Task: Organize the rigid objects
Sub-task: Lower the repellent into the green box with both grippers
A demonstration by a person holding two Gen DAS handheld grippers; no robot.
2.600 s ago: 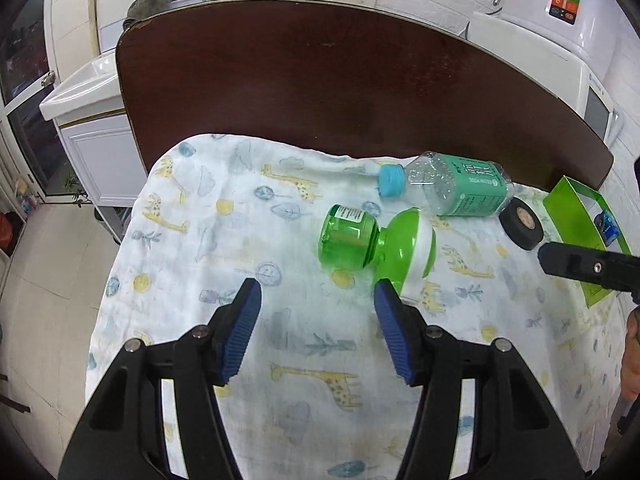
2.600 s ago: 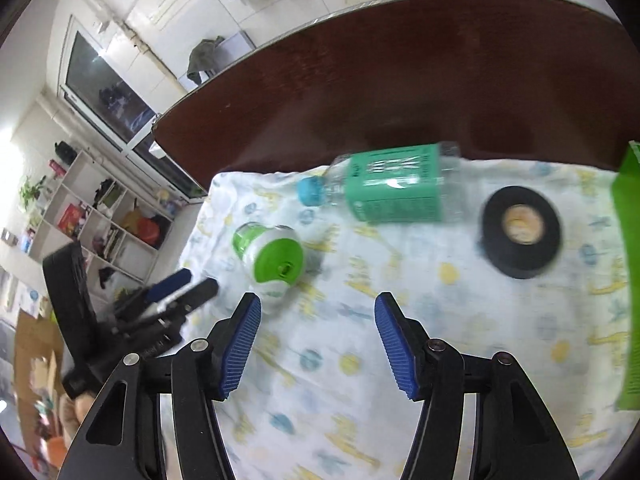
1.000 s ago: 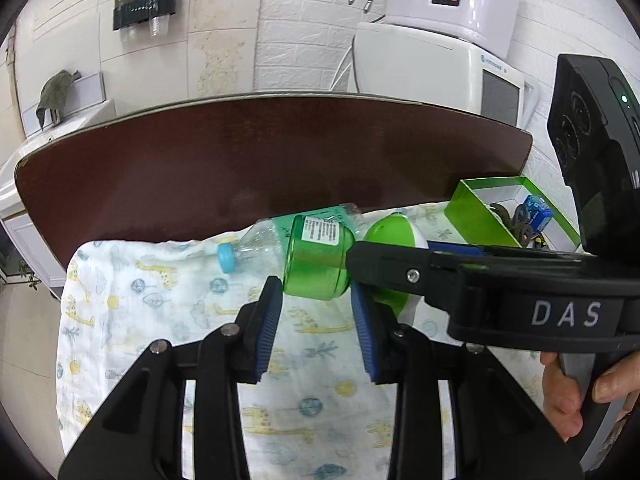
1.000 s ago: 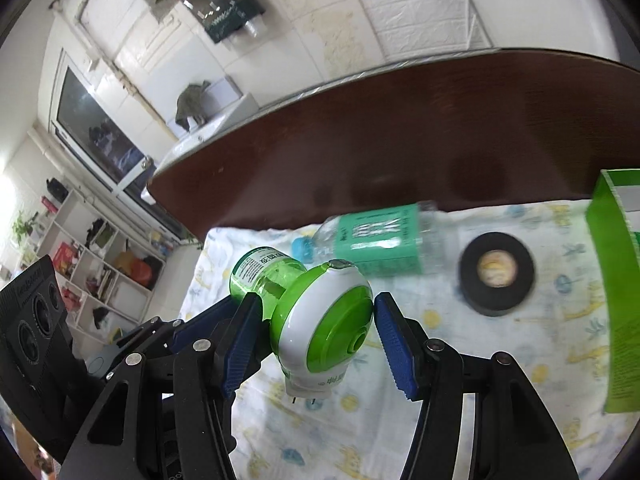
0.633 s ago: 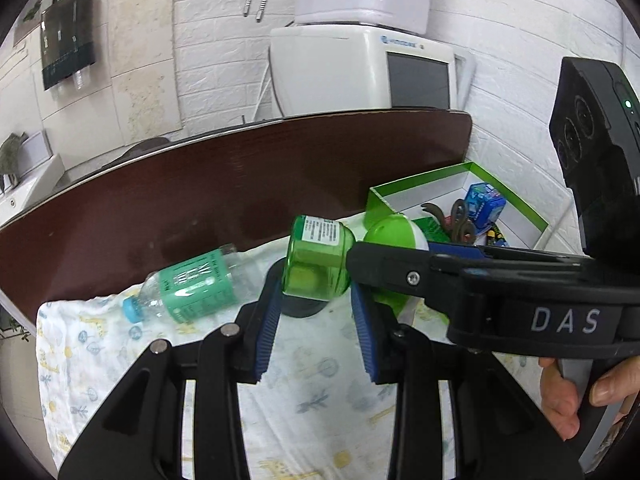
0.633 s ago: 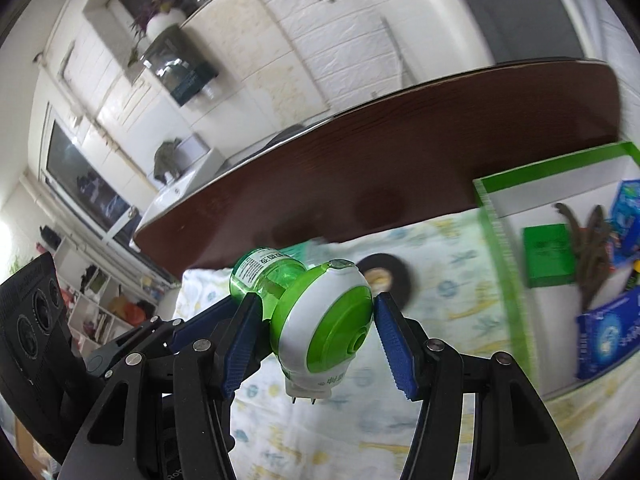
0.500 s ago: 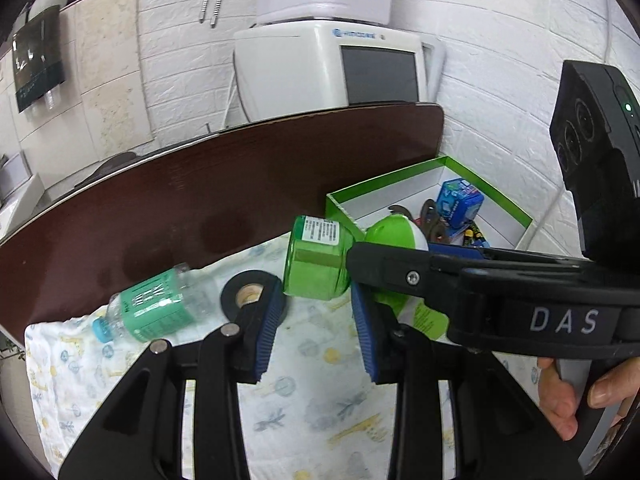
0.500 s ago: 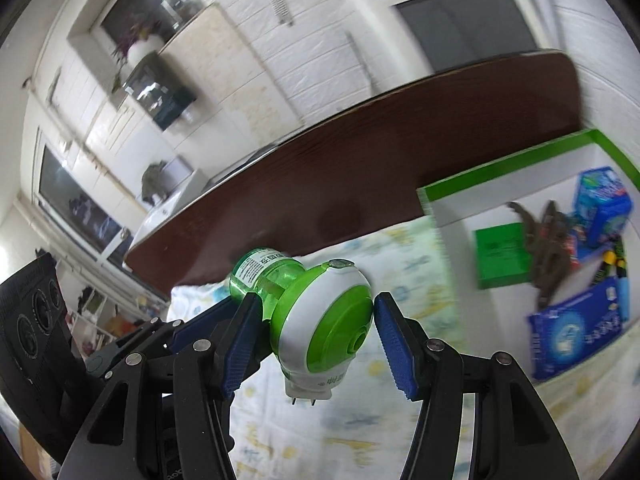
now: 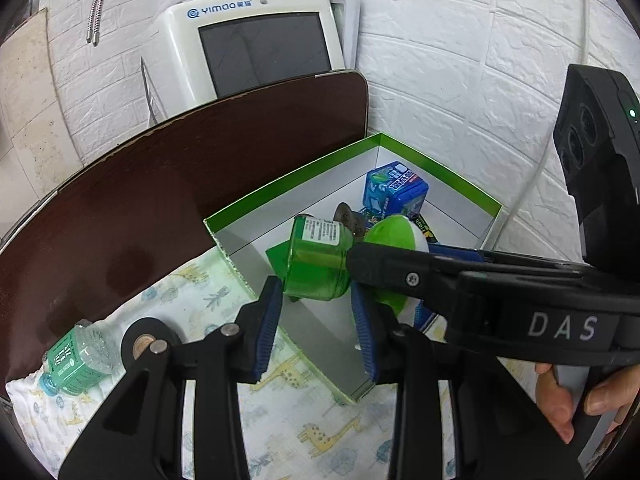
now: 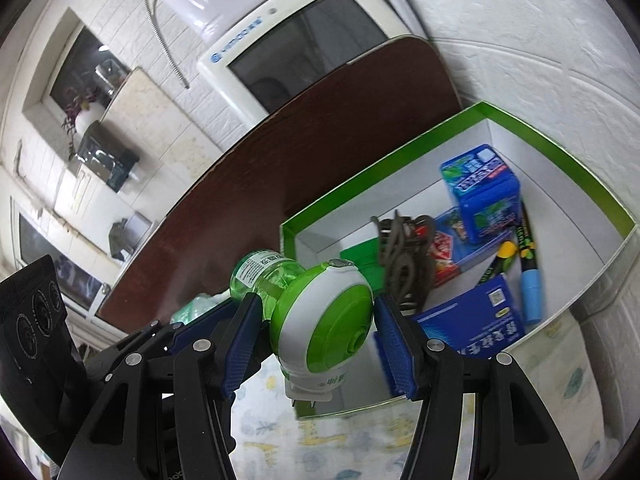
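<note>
Both grippers, the left [image 9: 316, 304] and the right [image 10: 318, 344] marked "DAS", clamp a green repellent bottle [image 9: 320, 260] above a green box [image 9: 280, 192], near a "YIMAO" appliance [image 9: 248, 36].

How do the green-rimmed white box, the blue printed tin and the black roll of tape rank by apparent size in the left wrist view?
1. Green-rimmed white box
2. Blue printed tin
3. Black roll of tape

The tin and tape look close; differing camera distance leaves their order unsure.

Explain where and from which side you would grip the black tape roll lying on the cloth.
Grip the tape roll across its outer rim, coming from above with the jaws straddling it. It lies flat on the cloth, hole upward, so the round edge gives two opposite sides; the water bottle beside it leaves little room there.
</note>
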